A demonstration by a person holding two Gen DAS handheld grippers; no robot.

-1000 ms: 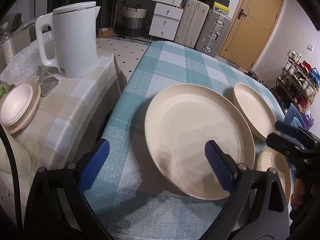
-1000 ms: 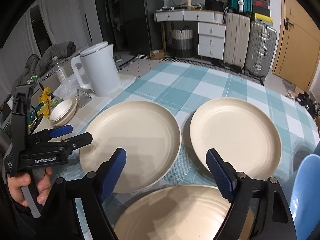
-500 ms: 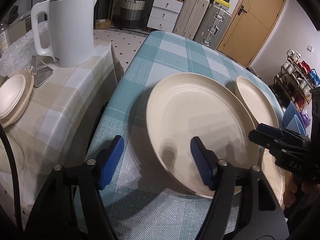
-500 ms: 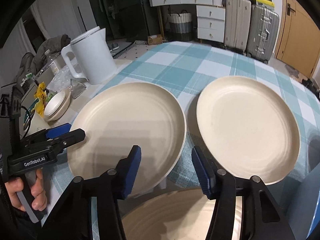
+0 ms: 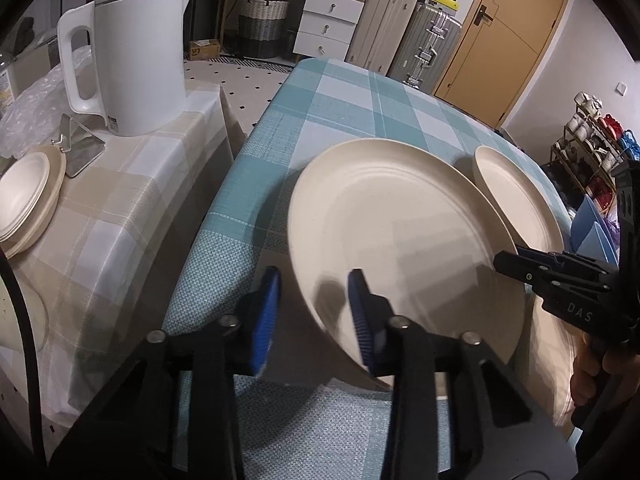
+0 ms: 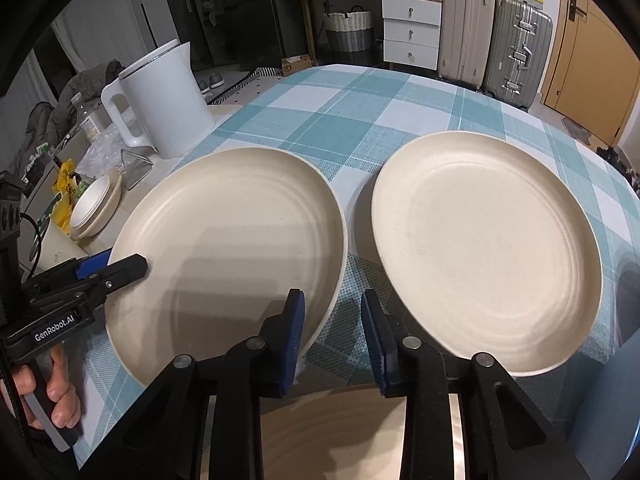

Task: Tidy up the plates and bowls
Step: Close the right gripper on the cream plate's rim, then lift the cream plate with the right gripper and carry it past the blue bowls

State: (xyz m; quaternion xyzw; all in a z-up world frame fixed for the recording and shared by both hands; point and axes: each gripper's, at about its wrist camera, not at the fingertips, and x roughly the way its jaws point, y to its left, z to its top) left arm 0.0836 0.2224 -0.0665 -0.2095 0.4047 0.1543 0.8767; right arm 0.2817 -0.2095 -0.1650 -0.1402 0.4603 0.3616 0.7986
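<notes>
- The left gripper [image 5: 314,312] is closing its jaws over the near rim of the left plate [image 5: 396,236], which is tilting up off the checked tablecloth [image 5: 340,108].
- The right gripper [image 6: 332,336] is closing too; whether it is pinching the near plate [image 6: 332,432] is unclear.
- A 3rd plate [image 6: 484,248] is lying flat just beside the left plate.

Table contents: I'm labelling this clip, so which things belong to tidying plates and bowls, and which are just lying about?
Part of the job:
left plate
right plate
near plate
stacked bowls

Just lying about:
white kettle
metal stand
suitcases
woven basket
</notes>
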